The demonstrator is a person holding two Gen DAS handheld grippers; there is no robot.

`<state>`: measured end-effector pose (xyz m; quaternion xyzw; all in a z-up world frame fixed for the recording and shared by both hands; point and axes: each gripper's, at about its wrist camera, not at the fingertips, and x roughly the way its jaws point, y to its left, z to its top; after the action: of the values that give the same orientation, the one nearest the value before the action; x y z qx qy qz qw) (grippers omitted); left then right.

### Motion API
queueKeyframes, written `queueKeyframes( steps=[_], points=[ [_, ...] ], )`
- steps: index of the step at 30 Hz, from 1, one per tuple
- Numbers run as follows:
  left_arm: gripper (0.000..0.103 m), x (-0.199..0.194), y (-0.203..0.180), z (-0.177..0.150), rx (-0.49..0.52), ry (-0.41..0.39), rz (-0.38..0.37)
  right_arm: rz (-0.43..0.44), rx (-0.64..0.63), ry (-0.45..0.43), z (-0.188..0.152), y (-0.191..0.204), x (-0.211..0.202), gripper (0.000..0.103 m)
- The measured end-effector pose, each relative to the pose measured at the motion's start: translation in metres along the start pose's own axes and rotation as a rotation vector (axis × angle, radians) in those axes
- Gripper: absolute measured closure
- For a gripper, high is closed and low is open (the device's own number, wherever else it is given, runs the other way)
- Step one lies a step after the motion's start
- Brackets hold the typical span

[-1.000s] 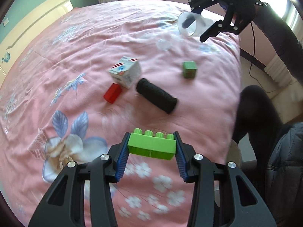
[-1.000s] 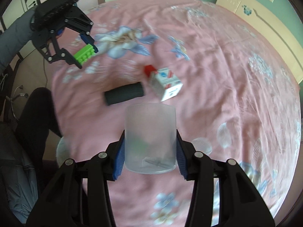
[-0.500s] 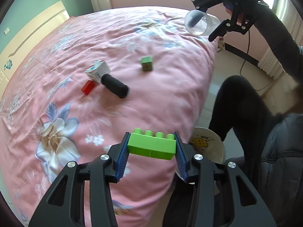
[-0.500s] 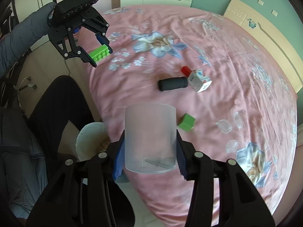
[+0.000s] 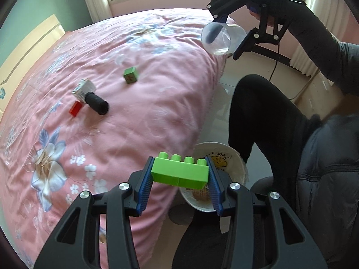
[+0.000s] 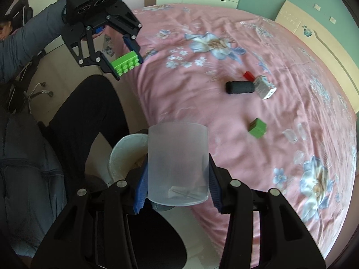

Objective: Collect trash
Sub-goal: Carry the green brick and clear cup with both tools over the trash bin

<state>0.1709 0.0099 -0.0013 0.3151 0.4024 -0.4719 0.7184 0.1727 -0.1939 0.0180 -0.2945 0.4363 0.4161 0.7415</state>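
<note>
My left gripper [image 5: 179, 174] is shut on a green toy brick [image 5: 179, 172] and holds it over the bed's edge, just left of a white trash bin [image 5: 233, 157] on the floor. My right gripper [image 6: 177, 179] is shut on a clear plastic cup [image 6: 177, 161], held above the same bin [image 6: 121, 150]. On the pink bed lie a black cylinder [image 5: 96, 103], a small white box [image 5: 82, 88], a red block [image 5: 75, 108] and a green cube [image 5: 130, 75]. The left gripper with the brick [image 6: 124, 63] also shows in the right wrist view, and the cup [image 5: 221, 38] in the left.
The pink floral bedspread [image 5: 134, 116] fills the left of the left wrist view. The person's black-trousered leg [image 5: 258, 116] and a dark padded jacket [image 5: 325, 179] sit beside the bin. A window and curtains stand behind the bed.
Both grippers have drawn back from over the bed toward its edge, carrying the brick and the cup. The trash bin has come into view beneath them.
</note>
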Motion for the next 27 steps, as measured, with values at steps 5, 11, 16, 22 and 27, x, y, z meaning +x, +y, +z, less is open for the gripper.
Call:
queueKeyframes(
  steps=[5, 11, 16, 22, 27],
  points=[
    [0.056, 0.005, -0.02, -0.009, 0.014, 0.006, -0.021, 0.014, -0.016, 0.004, -0.008, 0.022, 0.006, 0.056],
    [0.056, 0.016, -0.042, -0.018, 0.032, 0.016, -0.053, 0.05, -0.039, 0.026, -0.015, 0.042, 0.022, 0.056],
    [0.056, 0.031, -0.056, -0.024, 0.038, 0.021, -0.087, 0.087, -0.056, 0.046, -0.02, 0.058, 0.042, 0.056],
    [0.056, 0.053, -0.071, -0.028, 0.039, 0.034, -0.13, 0.134, -0.067, 0.065, -0.024, 0.074, 0.063, 0.056],
    [0.056, 0.074, -0.078, -0.032, 0.028, 0.041, -0.159, 0.175, -0.069, 0.093, -0.027, 0.083, 0.086, 0.056]
  ],
)
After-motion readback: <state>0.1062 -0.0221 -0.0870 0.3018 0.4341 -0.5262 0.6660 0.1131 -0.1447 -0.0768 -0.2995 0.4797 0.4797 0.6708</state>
